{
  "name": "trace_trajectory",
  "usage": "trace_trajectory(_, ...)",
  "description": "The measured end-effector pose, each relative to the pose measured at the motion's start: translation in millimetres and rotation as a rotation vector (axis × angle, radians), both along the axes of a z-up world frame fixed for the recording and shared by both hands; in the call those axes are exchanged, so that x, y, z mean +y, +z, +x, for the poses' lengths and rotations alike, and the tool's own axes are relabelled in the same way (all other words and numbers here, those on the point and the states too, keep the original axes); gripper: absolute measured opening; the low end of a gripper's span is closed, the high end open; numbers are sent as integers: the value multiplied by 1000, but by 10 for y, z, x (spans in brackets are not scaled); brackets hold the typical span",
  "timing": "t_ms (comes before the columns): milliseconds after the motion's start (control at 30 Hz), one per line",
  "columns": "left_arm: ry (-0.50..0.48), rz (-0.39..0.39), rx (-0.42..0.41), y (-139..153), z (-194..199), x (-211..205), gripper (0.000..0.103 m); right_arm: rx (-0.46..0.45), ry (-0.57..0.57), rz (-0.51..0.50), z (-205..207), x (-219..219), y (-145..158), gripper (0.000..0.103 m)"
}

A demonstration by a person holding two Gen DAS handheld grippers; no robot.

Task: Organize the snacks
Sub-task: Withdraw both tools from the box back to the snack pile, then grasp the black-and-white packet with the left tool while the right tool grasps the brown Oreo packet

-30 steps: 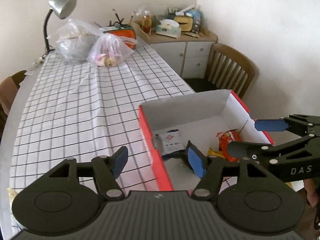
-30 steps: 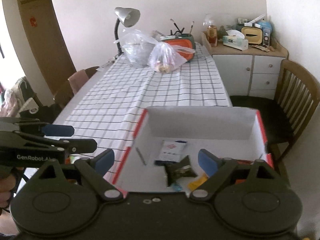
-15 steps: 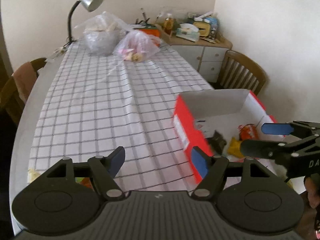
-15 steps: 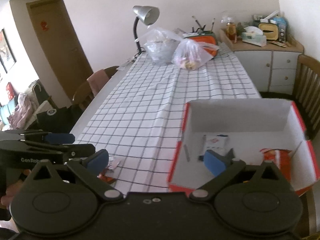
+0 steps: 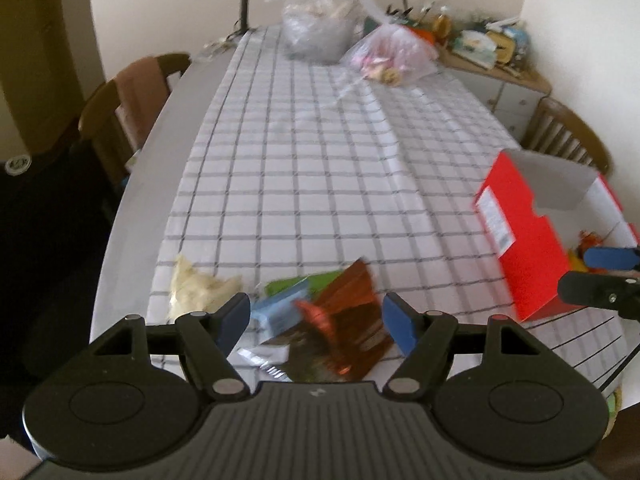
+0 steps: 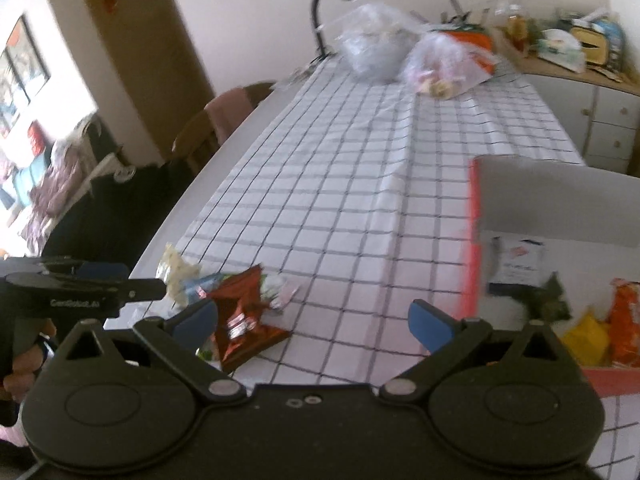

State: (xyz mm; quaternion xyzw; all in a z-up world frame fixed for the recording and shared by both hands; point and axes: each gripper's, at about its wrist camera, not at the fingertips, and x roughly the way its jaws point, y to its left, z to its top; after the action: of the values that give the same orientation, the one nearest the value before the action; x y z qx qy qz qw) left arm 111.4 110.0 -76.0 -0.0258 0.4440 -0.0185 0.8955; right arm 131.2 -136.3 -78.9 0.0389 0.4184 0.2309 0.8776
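Both tongs spread wide and empty, left gripper (image 5: 316,322) over a heap of loose snack packets (image 5: 320,332), right gripper (image 6: 314,322) beside it; the right's jaws have just been opening, nothing between them.

The packets lie at the near edge of the checked tablecloth (image 5: 320,160), well apart from the red box (image 5: 524,240) on the right that already holds several snacks, likely the sorting destination. A reddish-brown foil packet (image 6: 244,320) tops the heap. Blur smears the wrappers, so labels are unreadable; the left gripper's body hides the heap's near side, and the box interior is cut off at the frame edge.
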Motion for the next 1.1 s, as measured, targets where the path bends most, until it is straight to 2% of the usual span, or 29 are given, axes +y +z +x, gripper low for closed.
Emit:
trace_trajectory(233,48,-10,68,-308,-15,271,73,36,117,-98,12,512,-304,101)
trace_trajectory(533,34,-49,143,-619,17,367,73,23,259,-223,66,995,-667,97)
trace_trajectory(700,23,-77,177,-731,123,372,73,25,304,-249,171,1158,-810,93)
trace_trajectory(933,44,-143,228,-838,260,463,73,35,335,-239,292,1310,-902,81)
trace_trajectory(1100,54,-158,260,-915,340,485,71,48,334,-238,350,1382,-960,73)
